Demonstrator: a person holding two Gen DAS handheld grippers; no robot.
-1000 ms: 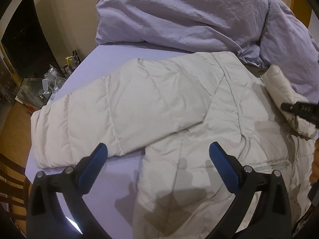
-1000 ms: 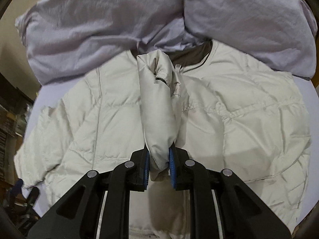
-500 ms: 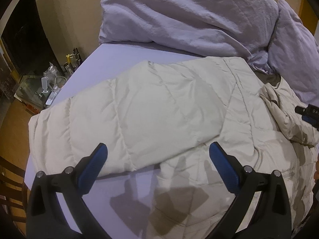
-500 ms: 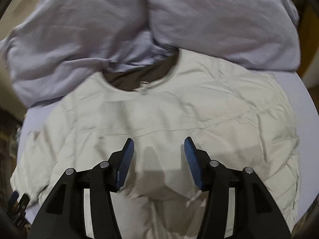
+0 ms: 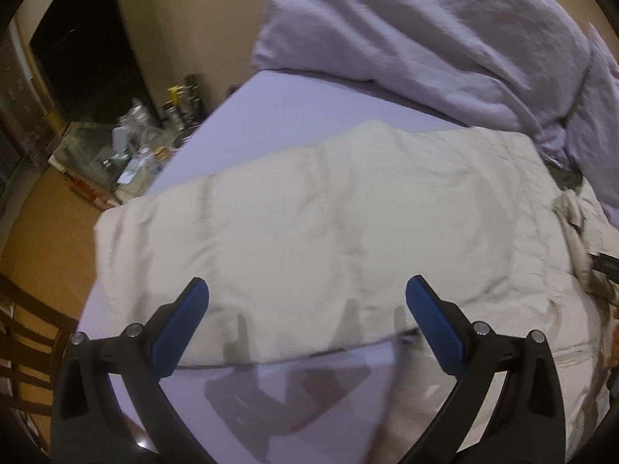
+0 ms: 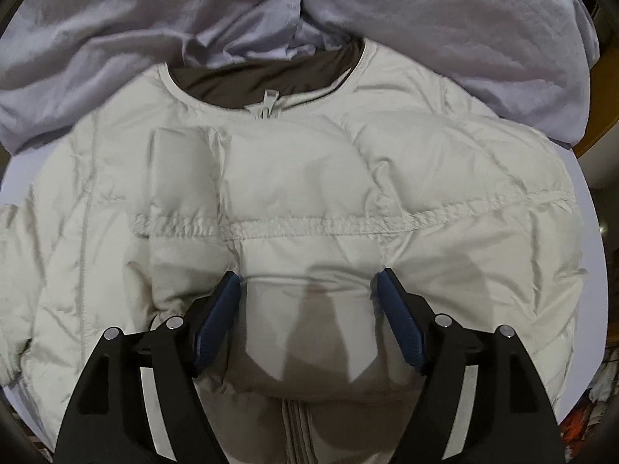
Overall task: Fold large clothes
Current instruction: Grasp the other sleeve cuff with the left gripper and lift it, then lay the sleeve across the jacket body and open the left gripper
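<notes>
Spread flat, front up, on a lavender sheet [image 6: 580, 201]: a cream quilted jacket [image 6: 445, 178], zipped to the neck, dark lining showing inside the collar, zipper pull [image 6: 267, 101] just below that lining. Folded across the chest in the right wrist view, one sleeve [image 6: 309, 309], its puffy end lying between the blue pads [image 6: 218, 319] of the right gripper [image 6: 309, 282]. Jaws there released and just been opening, standing wide to either side of the sleeve, with the near pad close against the fabric (touching or not, hard to tell) and nothing pinched. Seen from the left wrist camera, the jacket's other sleeve [image 5: 309, 239] stretched out sideways over the sheet toward the bed's edge, picture somewhat blurred. Hanging above that sleeve's lower edge, the left gripper [image 5: 307, 290], jaws spread wide and holding nothing, its shadow cast on the bare sheet below. Bunched against the jacket's collar at the far side, a crumpled lavender duvet [image 6: 425, 11]. Beyond the bed's corner in the left view, a cluttered low table [image 5: 127, 154] with bottles and small items (too blurred to name), a tan floor [image 5: 42, 228], and the dark slats of a wooden chair [image 5: 27, 332] at the lower edge.
</notes>
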